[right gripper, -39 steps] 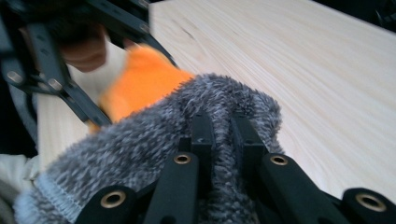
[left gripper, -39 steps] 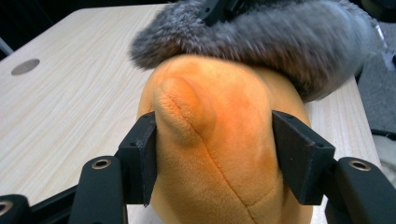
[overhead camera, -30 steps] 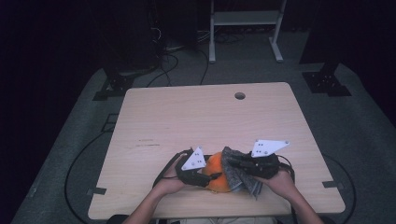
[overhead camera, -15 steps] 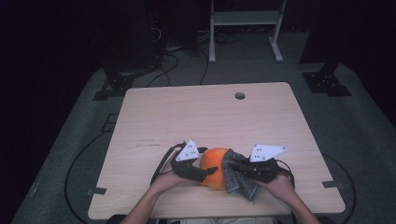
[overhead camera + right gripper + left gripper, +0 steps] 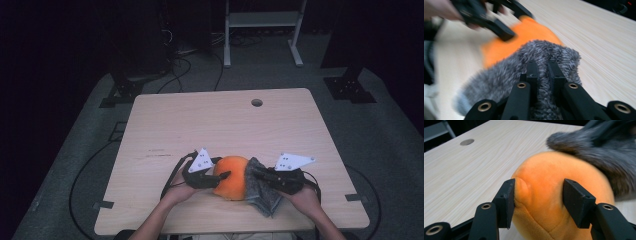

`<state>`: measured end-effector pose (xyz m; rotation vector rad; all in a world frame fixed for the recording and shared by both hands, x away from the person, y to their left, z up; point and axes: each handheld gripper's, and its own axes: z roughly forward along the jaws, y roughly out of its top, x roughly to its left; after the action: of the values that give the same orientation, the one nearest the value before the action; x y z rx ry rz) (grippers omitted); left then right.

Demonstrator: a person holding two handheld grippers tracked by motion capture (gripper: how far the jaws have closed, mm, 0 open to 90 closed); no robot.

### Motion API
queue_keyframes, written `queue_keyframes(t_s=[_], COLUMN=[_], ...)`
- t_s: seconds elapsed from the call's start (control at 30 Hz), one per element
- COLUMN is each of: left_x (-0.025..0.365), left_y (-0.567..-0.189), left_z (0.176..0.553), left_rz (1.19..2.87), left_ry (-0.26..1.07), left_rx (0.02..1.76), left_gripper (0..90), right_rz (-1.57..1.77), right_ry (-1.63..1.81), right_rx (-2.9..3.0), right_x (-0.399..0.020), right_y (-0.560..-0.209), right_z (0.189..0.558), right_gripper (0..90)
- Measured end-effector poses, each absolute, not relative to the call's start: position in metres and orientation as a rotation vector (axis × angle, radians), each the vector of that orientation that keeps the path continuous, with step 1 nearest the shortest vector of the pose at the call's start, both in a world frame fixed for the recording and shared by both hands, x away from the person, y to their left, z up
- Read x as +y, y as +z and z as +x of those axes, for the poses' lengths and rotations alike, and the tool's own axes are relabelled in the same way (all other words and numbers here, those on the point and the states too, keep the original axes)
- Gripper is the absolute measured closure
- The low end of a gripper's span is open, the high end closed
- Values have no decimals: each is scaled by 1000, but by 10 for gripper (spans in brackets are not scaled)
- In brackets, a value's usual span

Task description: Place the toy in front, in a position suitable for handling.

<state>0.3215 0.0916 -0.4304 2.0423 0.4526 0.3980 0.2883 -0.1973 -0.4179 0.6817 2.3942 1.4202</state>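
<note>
A round orange plush (image 5: 231, 176) lies near the table's front edge, with a grey fuzzy cloth (image 5: 261, 194) against its right side. My left gripper (image 5: 222, 179) comes in from the left. Its jaws have just been closing with the plush between them. In the left gripper view the pads (image 5: 507, 195) press dents into the orange plush (image 5: 541, 170), so my left gripper (image 5: 539, 192) is shut on it. From the right, my right gripper (image 5: 260, 176) is shut on the cloth. In the right gripper view my right gripper (image 5: 543, 72) is buried in the grey cloth (image 5: 506, 75).
The light wooden table (image 5: 215, 120) has a round cable hole (image 5: 257, 102) near its far edge. A person's hands hold both grippers at the front edge. Cables and metal stand feet lie on the dark floor behind and beside the table.
The left jaws opened and then closed on the orange plush. More of the plush shows now, with the grey cloth drawn further to its right side. Both hands stayed nearly in place.
</note>
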Motion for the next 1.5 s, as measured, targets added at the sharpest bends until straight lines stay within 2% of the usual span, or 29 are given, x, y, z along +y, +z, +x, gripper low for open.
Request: queue_keyframes(t_s=[0.13,0.27,0.4,0.6,0.7,0.87,1.2,1.4,1.5], left_x=[90,100,97,94,91,92,93,92,99], left_y=[-431,-424,-426,-427,-428,-428,-428,-428,-425], left_z=[322,322,322,321,322,322,326,325,328], left_rz=[2043,1980,2022,2031,2026,2033,2019,2019,1991], left_ry=[414,385,390,407,400,400,385,380,323], left_rx=[465,411,386,386,388,393,406,407,421], left_gripper=[443,383,472,487,493,490,498,496,453], right_rz=[573,593,650,730,670,559,668,558,568], right_ry=[1423,1402,1388,1356,1436,1392,1369,1412,1385], right_rx=[2412,2408,2382,2351,2347,2371,2346,2363,2363], right_x=[-176,-176,-187,-203,-196,-171,-196,-175,-177], right_y=[-415,-418,-423,-426,-420,-420,-425,-420,-424], right_z=[281,290,297,296,287,283,285,280,284], right_gripper=[810,811,811,811,810,811,811,811,812])
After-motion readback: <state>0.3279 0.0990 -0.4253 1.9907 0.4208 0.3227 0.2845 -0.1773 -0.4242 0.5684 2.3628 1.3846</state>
